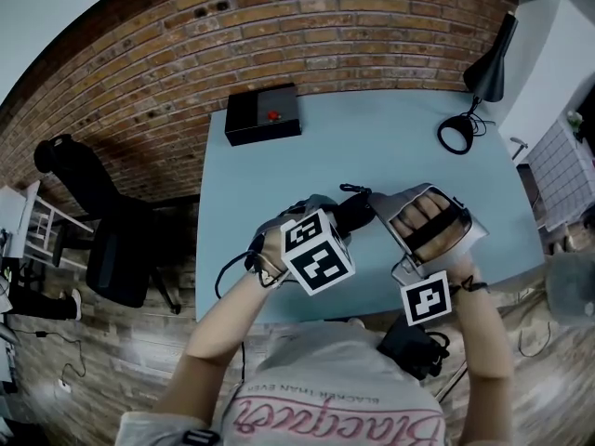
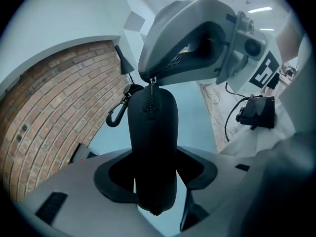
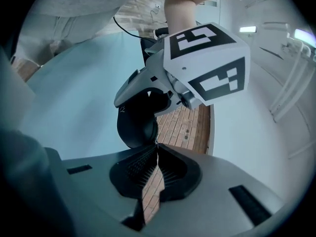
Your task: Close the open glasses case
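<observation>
You are holding the black, rounded, zip-around glasses case (image 2: 153, 127) up off the pale blue counter (image 1: 372, 137), over its near edge at about 6 o'clock, between your two tools. Your left tool (image 2: 155, 176) is gripping the case's body at a middling width, its dark pads pressing on either flank. Your right tool (image 3: 157, 147) is pinching down to almost nothing, its jaws meeting tip to tip on the small metal zip pull (image 2: 152, 80) at the case's far end (the right gripper view hardly shows the pull, but the left gripper view has it hanging straight from those tips). A black snap hook (image 2: 117, 115) is dangling from that same end, at about 10 o'clock from the body.

As for progress, the two shells are lying together with no gap on the side you can see, and the zip line is running up the middle to the pull. I am judging the lid folded shut and the zipping well under way. How much track is left round the hidden side, I can't tell. What is remaining looks like drawing the pull to its stop, then setting the case down. The black box with a red button (image 1: 263, 114) at 11 o'clock and the black desk lamp (image 1: 483, 72) at 2 o'clock are sitting well apart.
</observation>
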Action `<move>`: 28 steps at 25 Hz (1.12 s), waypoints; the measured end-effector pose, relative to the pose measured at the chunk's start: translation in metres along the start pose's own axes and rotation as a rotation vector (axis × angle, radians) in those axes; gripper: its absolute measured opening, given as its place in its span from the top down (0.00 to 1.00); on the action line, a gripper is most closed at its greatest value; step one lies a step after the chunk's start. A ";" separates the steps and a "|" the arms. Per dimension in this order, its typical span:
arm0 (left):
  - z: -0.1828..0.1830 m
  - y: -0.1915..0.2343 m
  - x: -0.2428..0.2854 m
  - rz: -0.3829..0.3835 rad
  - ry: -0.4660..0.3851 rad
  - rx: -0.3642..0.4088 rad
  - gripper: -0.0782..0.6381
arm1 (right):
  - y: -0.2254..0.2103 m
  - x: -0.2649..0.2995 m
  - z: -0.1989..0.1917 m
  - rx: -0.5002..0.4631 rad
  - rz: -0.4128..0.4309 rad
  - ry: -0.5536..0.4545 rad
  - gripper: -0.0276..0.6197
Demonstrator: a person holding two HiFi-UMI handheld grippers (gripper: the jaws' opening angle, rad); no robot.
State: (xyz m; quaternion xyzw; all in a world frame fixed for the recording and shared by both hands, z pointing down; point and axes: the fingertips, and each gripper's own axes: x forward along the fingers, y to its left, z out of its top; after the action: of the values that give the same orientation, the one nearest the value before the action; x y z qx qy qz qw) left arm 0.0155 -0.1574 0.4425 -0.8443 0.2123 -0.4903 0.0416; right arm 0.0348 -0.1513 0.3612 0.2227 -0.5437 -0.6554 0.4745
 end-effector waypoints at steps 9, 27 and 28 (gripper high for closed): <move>-0.012 -0.003 0.012 -0.017 0.058 -0.051 0.56 | 0.006 0.008 0.016 -0.080 -0.009 0.004 0.93; 0.039 0.019 -0.057 -0.528 -0.735 -0.538 0.54 | -0.039 -0.010 -0.044 1.467 0.095 -0.288 0.76; 0.043 0.024 -0.065 -0.564 -0.798 -0.582 0.54 | -0.035 -0.011 -0.043 1.515 0.121 -0.304 0.75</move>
State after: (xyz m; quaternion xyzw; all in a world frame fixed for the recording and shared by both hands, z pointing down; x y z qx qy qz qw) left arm 0.0163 -0.1591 0.3616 -0.9648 0.0727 -0.0469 -0.2484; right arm 0.0613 -0.1650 0.3134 0.3640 -0.9140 -0.1010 0.1481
